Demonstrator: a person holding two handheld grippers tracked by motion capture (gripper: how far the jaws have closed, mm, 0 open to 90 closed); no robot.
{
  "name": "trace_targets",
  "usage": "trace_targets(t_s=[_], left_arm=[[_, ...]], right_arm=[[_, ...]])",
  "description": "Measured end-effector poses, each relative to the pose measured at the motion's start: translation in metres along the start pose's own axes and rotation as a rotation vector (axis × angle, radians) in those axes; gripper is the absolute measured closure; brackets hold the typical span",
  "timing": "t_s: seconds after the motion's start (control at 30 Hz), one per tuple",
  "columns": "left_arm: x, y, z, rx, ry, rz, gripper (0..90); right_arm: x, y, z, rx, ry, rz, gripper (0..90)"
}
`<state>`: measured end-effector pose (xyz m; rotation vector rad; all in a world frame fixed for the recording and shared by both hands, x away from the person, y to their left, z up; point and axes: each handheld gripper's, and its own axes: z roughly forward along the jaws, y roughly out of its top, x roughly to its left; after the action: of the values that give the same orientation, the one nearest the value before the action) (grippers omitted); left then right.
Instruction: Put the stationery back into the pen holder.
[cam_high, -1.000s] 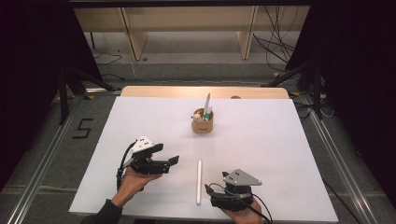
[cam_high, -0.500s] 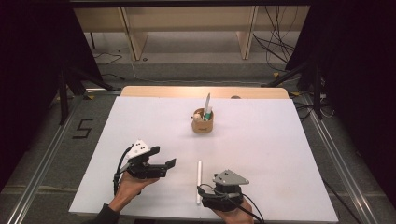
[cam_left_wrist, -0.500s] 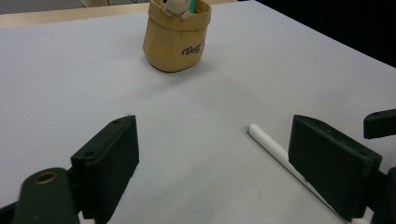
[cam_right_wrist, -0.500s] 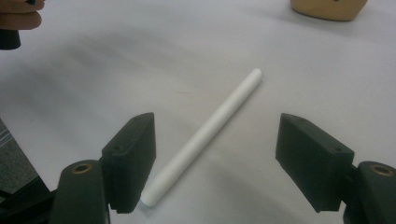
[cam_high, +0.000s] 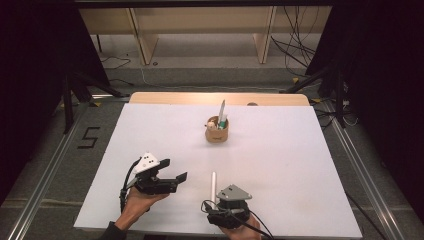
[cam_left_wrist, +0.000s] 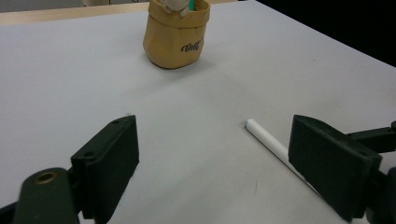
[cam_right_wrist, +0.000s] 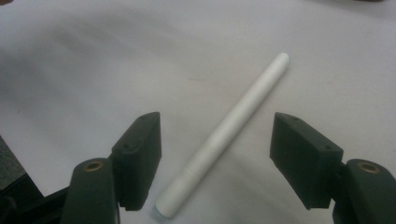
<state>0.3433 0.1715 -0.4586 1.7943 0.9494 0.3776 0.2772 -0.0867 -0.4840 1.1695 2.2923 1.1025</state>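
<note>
A white pen (cam_high: 213, 185) lies on the white table (cam_high: 280, 165), pointing away from me. My right gripper (cam_high: 210, 207) sits low at its near end. In the right gripper view the pen (cam_right_wrist: 229, 126) runs slantwise between the two black jaws of this gripper (cam_right_wrist: 215, 158). The jaws have just been closing, but both pads stand clear of the pen. To the pen's left, my left gripper (cam_high: 175, 171) is open and holds nothing. In its own view the left gripper (cam_left_wrist: 215, 158) has bare table between its jaws, and the pen (cam_left_wrist: 268, 142) lies by the right jaw.
A tan pouch-shaped holder (cam_high: 217, 131) with pens in it stands in the far middle of the table, also seen as the holder (cam_left_wrist: 176, 35) in the left gripper view. The table's front edge runs just under both hands.
My right gripper has moved left and a little down, up to the pen's near end, so the pen now lies between its jaws. The left gripper has stayed where it was.
</note>
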Motion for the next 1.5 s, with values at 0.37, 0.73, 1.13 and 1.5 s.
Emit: trace_targets(t_s=[0.37, 0.73, 1.13, 1.5], left_arm=[[-0.001, -0.002, -0.002, 0.000, 0.004, -0.002, 15.7], [-0.001, -0.003, -0.004, -0.002, 0.006, -0.006, 15.7], [-0.002, -0.004, -0.004, 0.003, 0.002, -0.008, 15.7], [-0.003, -0.004, -0.005, 0.005, -0.004, -0.003, 15.7]], right_arm=[[0.009, -0.004, 0.011, 0.039, -0.029, -0.017, 42.0], [0.014, -0.007, 0.015, 0.045, -0.051, -0.021, 46.3], [0.015, -0.009, 0.016, 0.047, -0.079, -0.019, 54.8], [0.012, -0.011, 0.014, 0.028, -0.081, 0.037, 65.1]])
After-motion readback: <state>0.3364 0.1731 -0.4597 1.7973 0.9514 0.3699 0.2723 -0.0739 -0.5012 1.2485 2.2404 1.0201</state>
